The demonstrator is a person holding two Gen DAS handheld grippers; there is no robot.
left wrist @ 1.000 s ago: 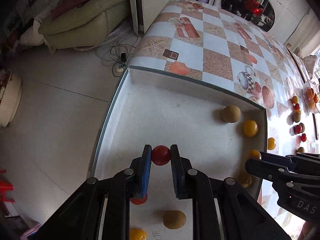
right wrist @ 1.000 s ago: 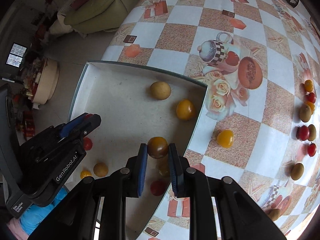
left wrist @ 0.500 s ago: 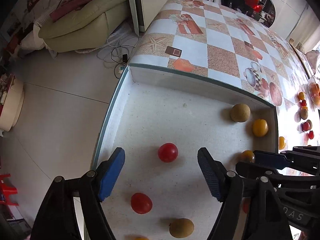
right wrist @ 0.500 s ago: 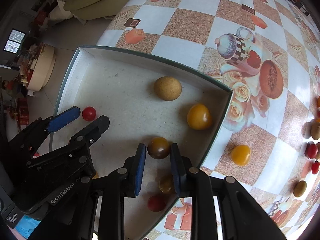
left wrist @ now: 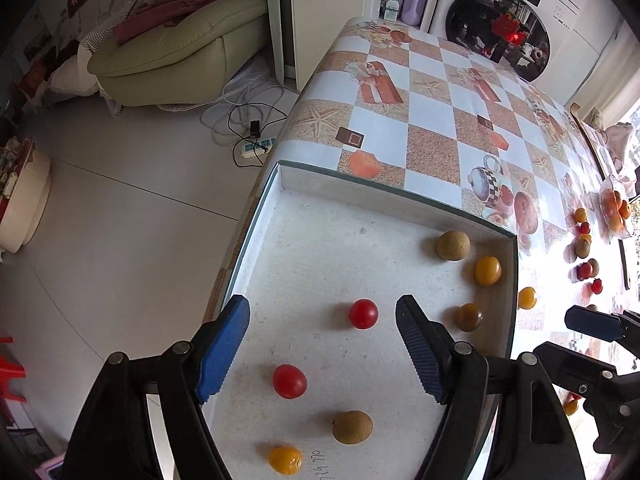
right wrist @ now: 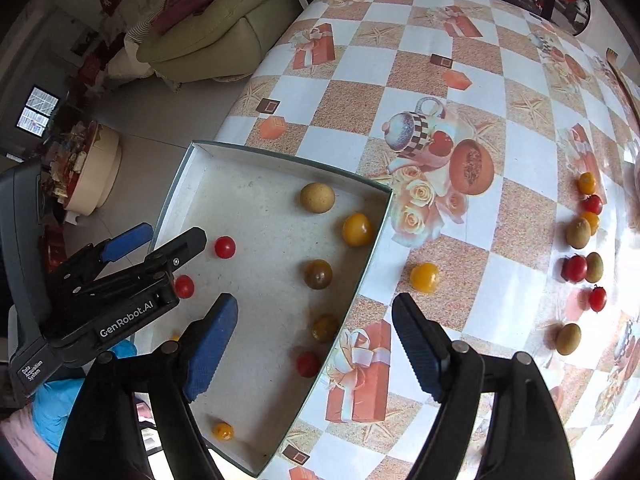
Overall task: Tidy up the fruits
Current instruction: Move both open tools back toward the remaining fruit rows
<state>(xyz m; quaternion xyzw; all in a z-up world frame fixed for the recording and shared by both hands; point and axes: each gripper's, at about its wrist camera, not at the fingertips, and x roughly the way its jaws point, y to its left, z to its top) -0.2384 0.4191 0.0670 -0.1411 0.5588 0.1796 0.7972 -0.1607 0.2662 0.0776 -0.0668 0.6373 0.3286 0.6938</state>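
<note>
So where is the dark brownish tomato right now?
In the right wrist view the dark tomato lies on the box floor near its right wall, below the yellow tomato. It sits ahead of the right gripper, whose jaws are opening with nothing between them.

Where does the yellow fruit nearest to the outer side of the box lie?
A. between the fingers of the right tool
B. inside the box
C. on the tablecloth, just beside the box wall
C: the yellow fruit rests on the tablecloth, just outside the box wall.
</note>
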